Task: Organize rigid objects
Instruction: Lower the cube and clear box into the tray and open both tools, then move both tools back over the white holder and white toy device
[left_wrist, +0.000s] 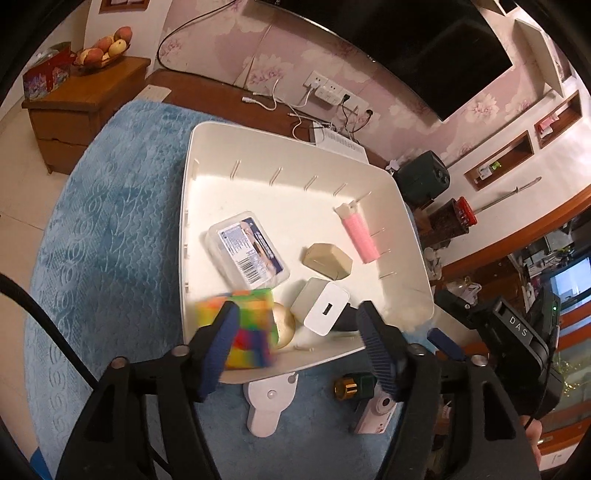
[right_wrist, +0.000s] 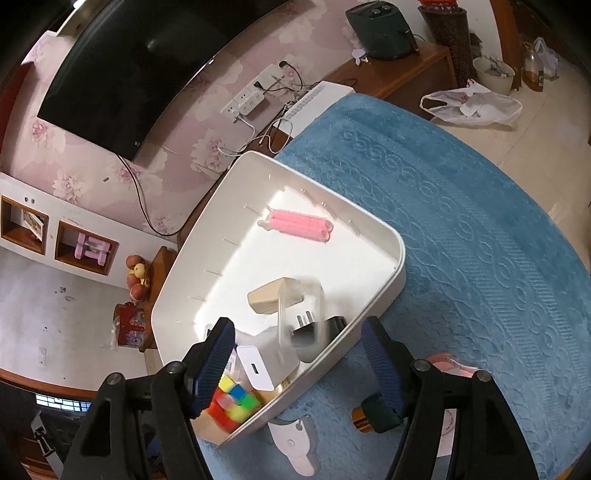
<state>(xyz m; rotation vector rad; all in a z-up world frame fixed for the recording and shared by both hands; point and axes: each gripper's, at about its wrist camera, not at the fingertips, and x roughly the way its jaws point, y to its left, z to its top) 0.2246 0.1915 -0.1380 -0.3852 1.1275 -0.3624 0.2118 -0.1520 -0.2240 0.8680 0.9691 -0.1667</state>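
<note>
A white tray lies on a blue rug. It holds a clear labelled case, a beige block, a pink hair roller, a white charger, a colourful cube and a black plug. My left gripper is open over the tray's near end, with the blurred cube beside its left finger. My right gripper is open above the charger and the blurred plug, its pads clear of both.
On the rug before the tray lie a white hook-shaped piece, a dark bottle with a gold cap and a pink camera. A wooden TV bench with cables and a power strip stands behind.
</note>
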